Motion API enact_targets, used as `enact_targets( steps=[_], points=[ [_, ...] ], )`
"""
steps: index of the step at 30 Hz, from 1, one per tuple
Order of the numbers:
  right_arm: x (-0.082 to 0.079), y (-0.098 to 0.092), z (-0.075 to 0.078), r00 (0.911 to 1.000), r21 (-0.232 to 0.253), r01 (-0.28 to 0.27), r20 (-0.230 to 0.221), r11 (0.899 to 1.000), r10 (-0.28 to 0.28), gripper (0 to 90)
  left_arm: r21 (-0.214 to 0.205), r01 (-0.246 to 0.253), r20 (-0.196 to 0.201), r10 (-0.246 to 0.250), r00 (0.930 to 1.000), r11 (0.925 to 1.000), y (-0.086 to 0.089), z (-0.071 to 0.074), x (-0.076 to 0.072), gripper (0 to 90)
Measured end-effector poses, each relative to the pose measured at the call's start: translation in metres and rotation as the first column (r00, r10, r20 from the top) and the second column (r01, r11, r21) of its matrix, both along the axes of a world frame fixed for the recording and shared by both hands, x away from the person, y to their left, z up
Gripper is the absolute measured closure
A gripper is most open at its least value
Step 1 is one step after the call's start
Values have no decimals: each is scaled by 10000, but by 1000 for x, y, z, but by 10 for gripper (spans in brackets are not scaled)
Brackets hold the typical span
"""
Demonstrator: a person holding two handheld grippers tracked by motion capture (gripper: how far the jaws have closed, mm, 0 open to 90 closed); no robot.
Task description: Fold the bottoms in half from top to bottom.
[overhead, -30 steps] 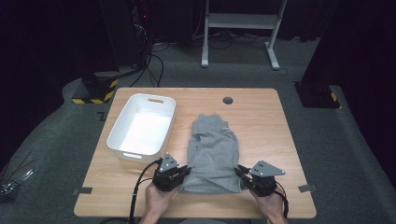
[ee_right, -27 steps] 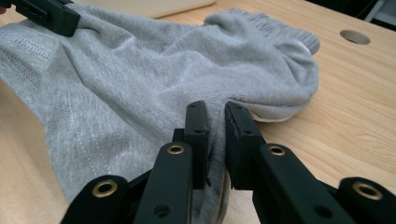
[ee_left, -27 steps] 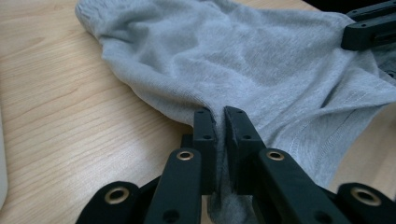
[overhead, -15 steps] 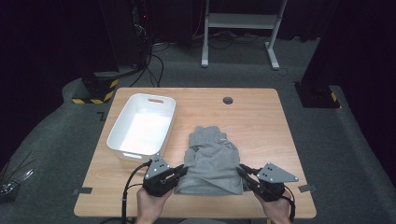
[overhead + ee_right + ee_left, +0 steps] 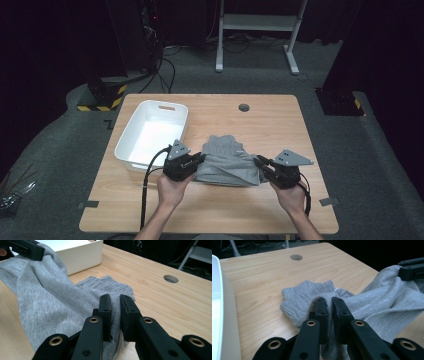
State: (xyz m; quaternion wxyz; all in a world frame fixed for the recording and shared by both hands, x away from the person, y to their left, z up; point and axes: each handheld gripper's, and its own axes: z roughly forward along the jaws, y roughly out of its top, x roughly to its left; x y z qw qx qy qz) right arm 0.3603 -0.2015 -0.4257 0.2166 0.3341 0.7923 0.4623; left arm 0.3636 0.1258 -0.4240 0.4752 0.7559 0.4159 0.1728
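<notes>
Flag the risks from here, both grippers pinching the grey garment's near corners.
1. Each grip is thin: the left gripper and right gripper clamp only an edge of the grey garment, so a corner could slip out.
2. The garment's far ribbed end lies on the table; dragging may bunch it.
3. The white bin sits close beside the left gripper; cloth could snag its rim.
</notes>
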Motion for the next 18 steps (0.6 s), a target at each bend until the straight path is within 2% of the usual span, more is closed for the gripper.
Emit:
enact_targets(
  steps=[10, 18],
  points=[
    [27, 2, -5, 9994, -62, 243, -246, 9997, -245, 802, 310, -607, -62, 609, 9981, 9977, -7, -12, 24, 832],
    [45, 2, -16, 9971, -19, 476, -586, 9989, -476, 801, 642, -1005, -339, 1028, 9941, 9929, -16, -27, 43, 831]
  ],
)
